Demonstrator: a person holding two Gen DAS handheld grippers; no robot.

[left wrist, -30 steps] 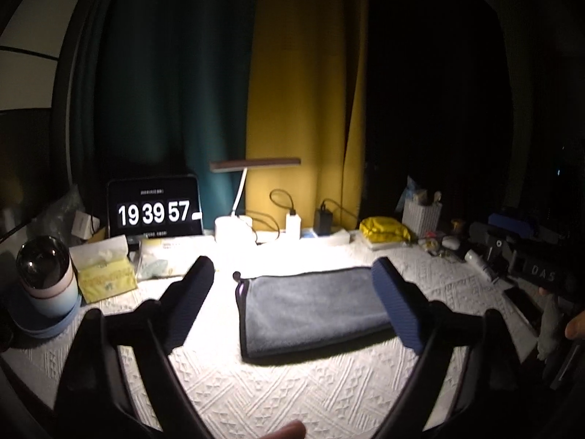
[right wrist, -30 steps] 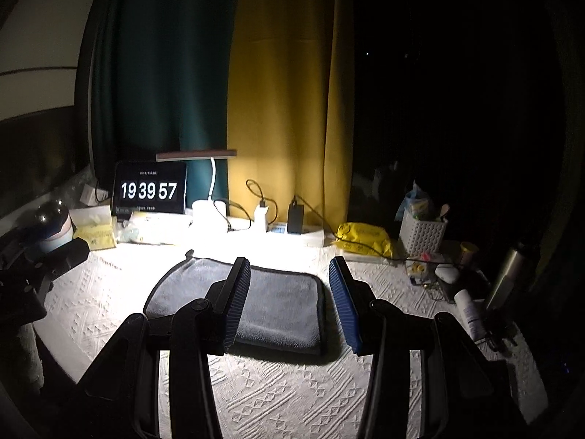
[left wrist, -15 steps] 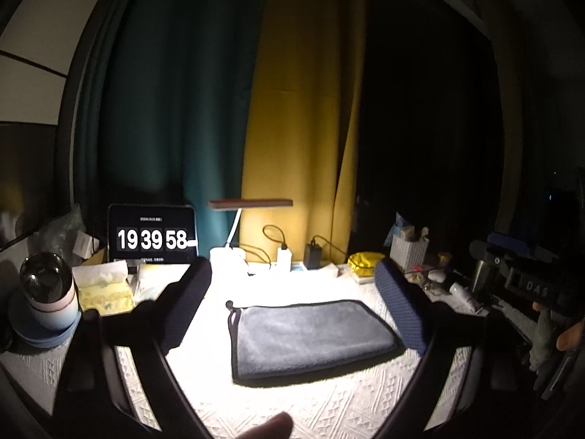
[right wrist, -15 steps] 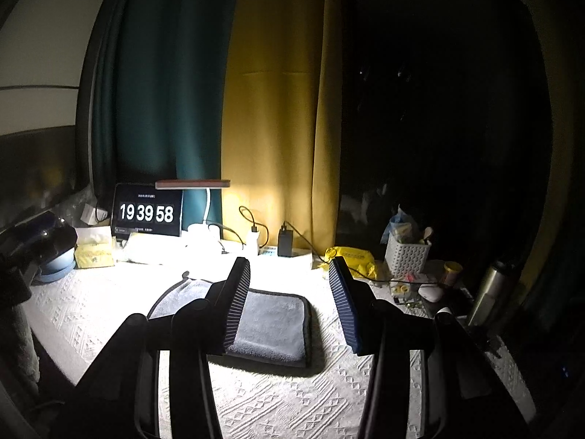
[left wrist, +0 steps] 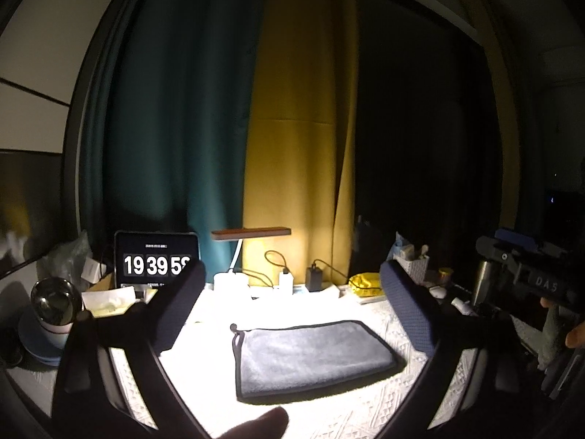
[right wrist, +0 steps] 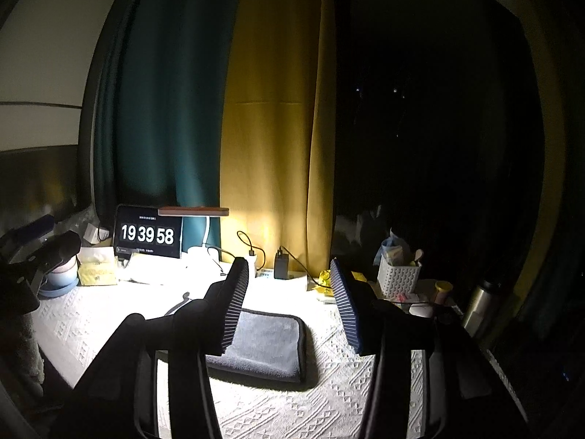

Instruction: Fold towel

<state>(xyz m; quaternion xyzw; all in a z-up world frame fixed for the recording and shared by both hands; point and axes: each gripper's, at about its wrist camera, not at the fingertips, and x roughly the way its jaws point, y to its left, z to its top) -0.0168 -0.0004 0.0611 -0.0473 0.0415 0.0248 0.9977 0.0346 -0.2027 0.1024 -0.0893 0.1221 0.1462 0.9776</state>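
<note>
A grey towel [left wrist: 310,356] with a dark border lies folded flat on the white patterned tablecloth [left wrist: 329,417], under the lamp light. It also shows in the right wrist view [right wrist: 268,344], partly hidden behind my right gripper's left finger. My left gripper [left wrist: 292,307] is open and empty, held above and short of the towel. My right gripper [right wrist: 290,305] is open and empty, raised above the towel's right end. The right gripper's body [left wrist: 526,267] shows at the right of the left wrist view.
At the back stand a clock tablet [left wrist: 155,259], a desk lamp [left wrist: 252,234], chargers [left wrist: 314,278] and a yellow packet [left wrist: 365,283]. A cup [left wrist: 55,307] and tissue box [left wrist: 109,300] sit left. A white basket [right wrist: 398,278] and steel bottle [right wrist: 480,303] stand right.
Both grippers have lifted and pulled back from the towel, so it sits lower and smaller in both views. The towel has not moved. Both grippers stay open.
</note>
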